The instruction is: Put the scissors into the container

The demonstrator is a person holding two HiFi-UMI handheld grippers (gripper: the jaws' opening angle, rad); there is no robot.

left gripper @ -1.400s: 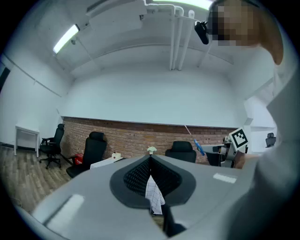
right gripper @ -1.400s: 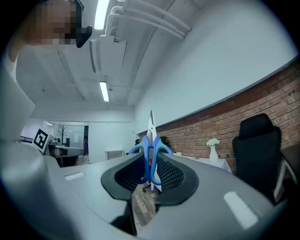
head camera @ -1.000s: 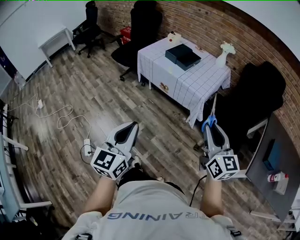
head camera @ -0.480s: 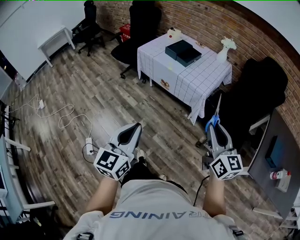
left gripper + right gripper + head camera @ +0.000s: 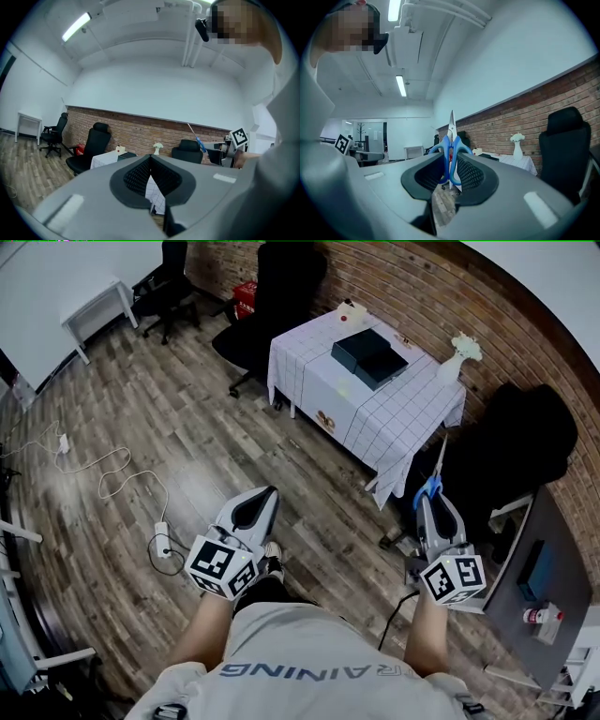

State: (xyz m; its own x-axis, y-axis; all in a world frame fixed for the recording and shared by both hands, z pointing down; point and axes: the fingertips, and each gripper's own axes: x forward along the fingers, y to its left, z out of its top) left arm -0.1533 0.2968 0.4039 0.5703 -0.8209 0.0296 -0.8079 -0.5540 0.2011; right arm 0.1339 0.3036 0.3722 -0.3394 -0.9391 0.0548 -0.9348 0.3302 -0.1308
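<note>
We note white vase [image 5: 457,356] at bench [image 5: 405,396] far right corner; black chair [image 5: 281,287] beyond left edge; white cable [image 5: 124,451] on floor [image 5: 216,427].

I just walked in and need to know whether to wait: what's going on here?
A person holds a gripper in each hand. The right gripper is shut on blue-handled scissors. The left gripper is shut and empty. The dark container sits on the checked table ahead; the scissors aren't in it yet.
</note>
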